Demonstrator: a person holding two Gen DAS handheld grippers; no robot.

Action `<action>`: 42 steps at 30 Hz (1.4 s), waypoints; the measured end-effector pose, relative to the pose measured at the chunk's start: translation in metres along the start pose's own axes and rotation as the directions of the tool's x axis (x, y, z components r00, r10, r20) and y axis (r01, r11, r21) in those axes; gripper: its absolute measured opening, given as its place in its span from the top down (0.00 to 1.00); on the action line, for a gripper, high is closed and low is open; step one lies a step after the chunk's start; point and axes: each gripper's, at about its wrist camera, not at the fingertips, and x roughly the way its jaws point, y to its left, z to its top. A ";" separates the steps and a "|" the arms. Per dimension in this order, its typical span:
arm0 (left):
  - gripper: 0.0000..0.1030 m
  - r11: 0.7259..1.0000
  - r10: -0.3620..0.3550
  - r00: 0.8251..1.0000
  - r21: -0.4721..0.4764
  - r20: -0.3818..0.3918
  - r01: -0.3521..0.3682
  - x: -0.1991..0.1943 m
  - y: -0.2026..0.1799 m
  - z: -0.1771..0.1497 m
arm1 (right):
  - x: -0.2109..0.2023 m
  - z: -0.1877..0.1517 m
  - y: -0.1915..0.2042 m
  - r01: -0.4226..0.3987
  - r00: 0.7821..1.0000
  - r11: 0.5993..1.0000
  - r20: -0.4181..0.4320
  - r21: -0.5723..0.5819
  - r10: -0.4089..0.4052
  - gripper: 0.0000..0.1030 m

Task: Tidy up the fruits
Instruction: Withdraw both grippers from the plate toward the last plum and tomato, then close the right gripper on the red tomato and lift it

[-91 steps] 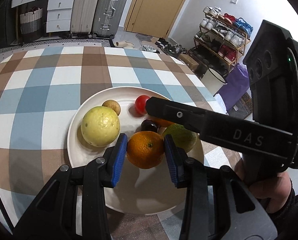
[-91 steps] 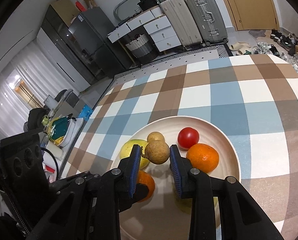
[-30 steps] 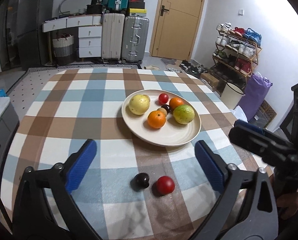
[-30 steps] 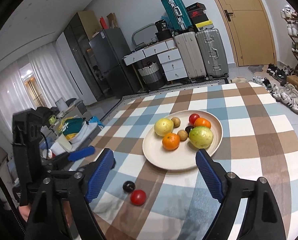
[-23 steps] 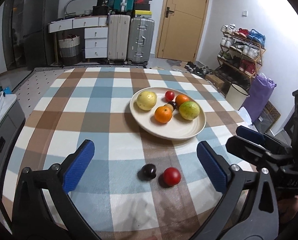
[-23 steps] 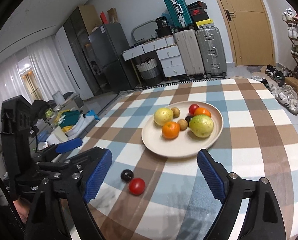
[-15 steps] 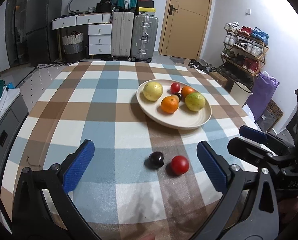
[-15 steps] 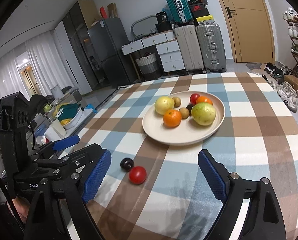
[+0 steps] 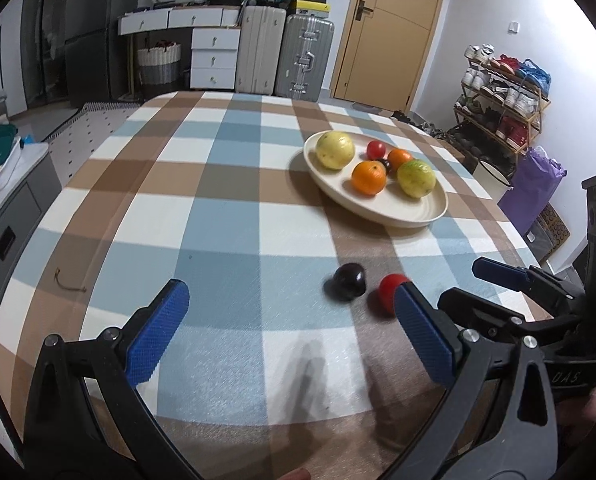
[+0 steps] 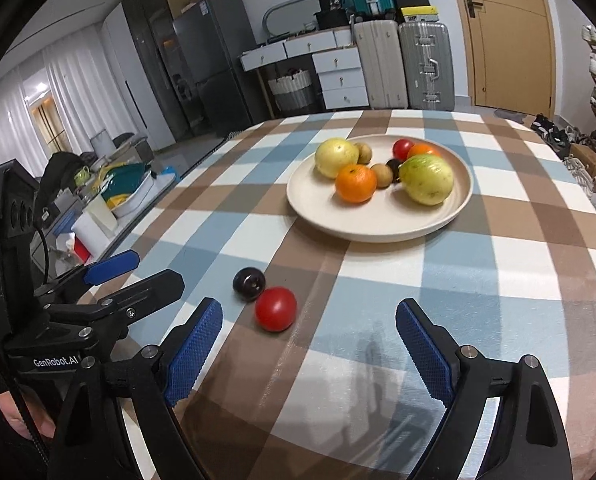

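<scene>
A cream plate (image 10: 378,234) holds a yellow fruit (image 10: 336,157), an orange (image 10: 356,183), a green fruit (image 10: 428,179) and several small fruits. On the checked tablecloth in front of it lie a dark plum (image 10: 249,278) and a red tomato (image 10: 275,308), side by side. My right gripper (image 10: 310,340) is open and empty just short of the tomato. My left gripper (image 9: 289,320) is open too, with the plum (image 9: 348,276) ahead of it. Its right pad hides part of the tomato (image 9: 388,296). The plate (image 9: 378,216) lies further back.
Each view shows the other gripper low at its side: right gripper (image 9: 460,283), left gripper (image 10: 157,269). Suitcases (image 9: 304,62), white drawers (image 9: 213,58) and a door stand behind the table. A shoe rack (image 9: 502,96) is on the right. A low cabinet (image 9: 13,208) stands beside the table's left edge.
Three seconds ago the left gripper's jaws flanked an orange and the right's a small brown fruit, over the plate. Both now stand wide open, drawn back, sinking toward the loose plum and tomato.
</scene>
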 end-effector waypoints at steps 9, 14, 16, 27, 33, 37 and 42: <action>0.01 1.000 0.001 1.000 -0.020 -0.004 -0.001 -0.001 0.018 -0.006 | 0.020 0.001 0.008 -0.024 0.998 1.000 -0.059 -0.005 0.023 0.16; 0.01 0.999 -0.007 1.000 -0.043 -0.006 0.007 0.000 0.027 -0.007 | 0.031 0.001 0.015 -0.041 0.994 0.999 -0.098 -0.018 0.039 0.22; 0.01 0.999 -0.010 1.000 -0.052 -0.007 0.010 0.001 0.030 -0.007 | 0.035 0.001 0.015 -0.038 0.994 0.999 -0.104 -0.009 0.037 0.24; 0.01 0.997 -0.017 1.000 -0.073 -0.021 0.015 0.003 0.041 -0.008 | 0.049 0.003 0.019 -0.030 0.989 0.999 -0.147 -0.022 0.026 0.65; 0.01 0.998 -0.016 0.999 -0.060 -0.038 0.014 0.007 0.040 -0.008 | 0.046 0.003 0.010 -0.063 0.990 0.998 -0.123 0.026 0.066 0.72; 0.01 0.998 -0.046 0.997 -0.050 -0.067 0.043 0.014 0.034 -0.005 | 0.039 0.003 0.004 -0.068 0.992 0.997 -0.102 0.046 0.072 0.72; 0.01 0.999 -0.045 0.996 -0.001 -0.078 0.045 0.020 0.020 0.001 | 0.026 0.003 -0.009 -0.082 0.994 0.993 -0.060 0.084 0.087 0.72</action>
